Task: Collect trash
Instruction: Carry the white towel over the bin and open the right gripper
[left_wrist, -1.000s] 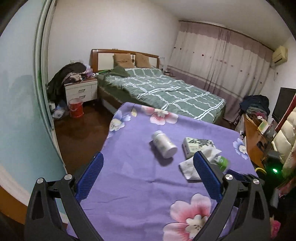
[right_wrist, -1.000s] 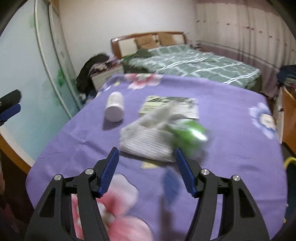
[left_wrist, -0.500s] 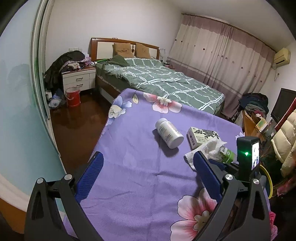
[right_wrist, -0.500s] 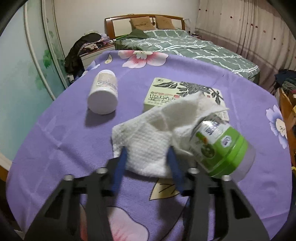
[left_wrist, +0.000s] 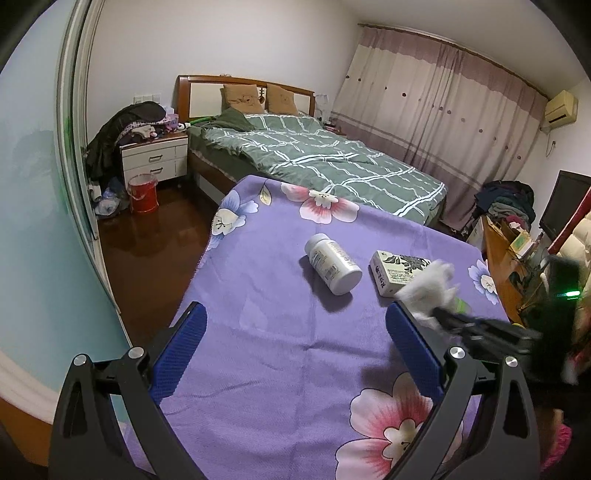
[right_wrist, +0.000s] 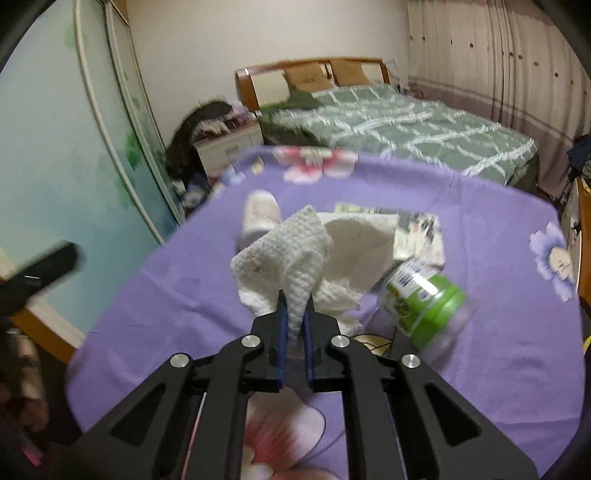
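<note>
**Paper towel clamped in the right tool**

Paper towel, white and crumpled, sits pinched between the blue pads of the right tool, whose jaws are pressed together on a bunched fold of it. The rest of the sheet fans out above and to either side of the pads, over the purple flowered cloth of the bench. In the left wrist view the same towel shows as a blurred white lump at the tip of the right tool, near the bench's right edge.

Just right of the towel a green-lidded jar lies tilted on its side, and a printed flat box lies behind it, partly covered by the sheet. A white bottle lies on its side left of the box, apart from it.

The left tool hangs over the near part of the bench with its jaws wide apart and nothing between them.

Beyond the bench stands a bed with a green checked cover, a white nightstand piled with clothes beside it, and a red bucket on the dark floor.
</note>
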